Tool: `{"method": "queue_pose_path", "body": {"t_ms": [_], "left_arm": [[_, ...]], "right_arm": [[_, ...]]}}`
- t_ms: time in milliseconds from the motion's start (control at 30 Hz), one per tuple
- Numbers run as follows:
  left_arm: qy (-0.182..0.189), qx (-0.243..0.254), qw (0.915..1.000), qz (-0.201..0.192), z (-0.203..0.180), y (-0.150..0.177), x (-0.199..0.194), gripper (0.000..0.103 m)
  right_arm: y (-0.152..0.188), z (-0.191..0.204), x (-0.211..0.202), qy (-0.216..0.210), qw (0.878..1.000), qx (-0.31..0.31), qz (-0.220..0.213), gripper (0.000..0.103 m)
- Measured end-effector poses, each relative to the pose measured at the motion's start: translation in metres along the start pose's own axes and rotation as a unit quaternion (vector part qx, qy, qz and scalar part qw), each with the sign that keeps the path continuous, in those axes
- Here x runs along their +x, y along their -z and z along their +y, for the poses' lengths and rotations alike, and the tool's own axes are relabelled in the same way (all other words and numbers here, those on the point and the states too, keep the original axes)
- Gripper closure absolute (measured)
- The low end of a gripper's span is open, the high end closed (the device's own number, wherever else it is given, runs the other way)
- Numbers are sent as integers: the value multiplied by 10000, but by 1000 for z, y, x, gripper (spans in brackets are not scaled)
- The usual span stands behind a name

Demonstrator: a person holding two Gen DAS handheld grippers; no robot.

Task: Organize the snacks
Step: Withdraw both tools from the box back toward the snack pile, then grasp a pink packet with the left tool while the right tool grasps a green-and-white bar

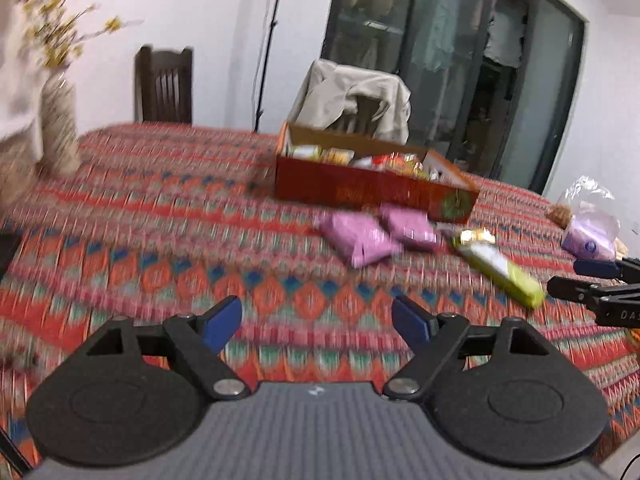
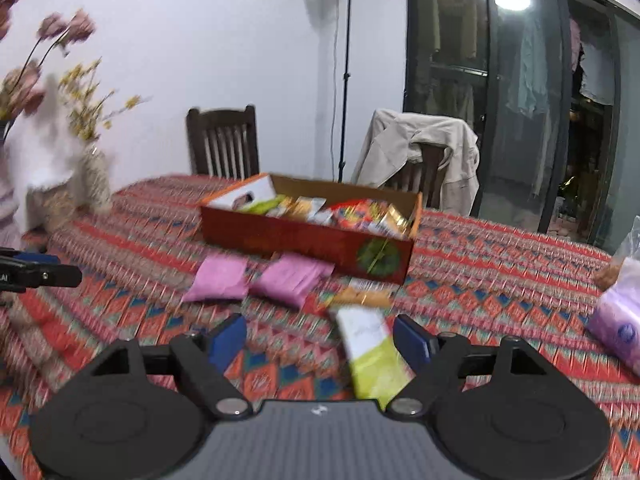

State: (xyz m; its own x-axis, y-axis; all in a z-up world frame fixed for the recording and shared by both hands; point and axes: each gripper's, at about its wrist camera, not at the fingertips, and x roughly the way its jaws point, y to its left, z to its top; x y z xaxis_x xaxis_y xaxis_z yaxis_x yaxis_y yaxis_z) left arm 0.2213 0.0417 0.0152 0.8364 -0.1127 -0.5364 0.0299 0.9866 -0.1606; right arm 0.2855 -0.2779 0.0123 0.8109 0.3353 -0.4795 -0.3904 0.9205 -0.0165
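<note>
Left gripper (image 1: 317,322): jaws apart, empty, over bare patterned tablecloth (image 1: 160,264). Right gripper (image 2: 320,342): jaws wide, gripping nothing; the green-and-white snack bar (image 2: 370,356) lies flat on the cloth, its near end between the pads, closer to the right pad, contact unclear. Likely the next pick, since it is lined up in the jaws.

Just beyond: two pink snack packets (image 2: 256,280), side by side, loose on the cloth, just in front of the red box (image 2: 304,244). Box already holds assorted snacks, so it reads as the collecting place; the three loose items remain to go in.

Far right edge: plastic bag (image 2: 618,320), well apart. Vase of flowers (image 2: 94,180) far left, chairs behind.
</note>
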Motion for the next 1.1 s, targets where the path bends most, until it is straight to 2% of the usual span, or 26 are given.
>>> {"method": "queue_pose_path", "body": {"t_ms": [67,200,433,833,1100], "left_arm": [[-112,-19,9999,85,-3,14,-6,19],[-269,-5,9994,205,-10,40,-17,19],[-315,-3,9990,314,-14,54,-22,19],[-275,83,9991,307,-19,49,-19,19],[-93,14,9993,367,-24,33,7,19]], "right_arm": [[16,8,-7,-12,9999,96,98,23],[49,10,-16,-328,9968,636,354,23],[86,22,-32,-194,9955,666,644,23],[90,25,-33,-207,9954,653,666,23],[81,16,-24,-138,9956,687,616,24]]}}
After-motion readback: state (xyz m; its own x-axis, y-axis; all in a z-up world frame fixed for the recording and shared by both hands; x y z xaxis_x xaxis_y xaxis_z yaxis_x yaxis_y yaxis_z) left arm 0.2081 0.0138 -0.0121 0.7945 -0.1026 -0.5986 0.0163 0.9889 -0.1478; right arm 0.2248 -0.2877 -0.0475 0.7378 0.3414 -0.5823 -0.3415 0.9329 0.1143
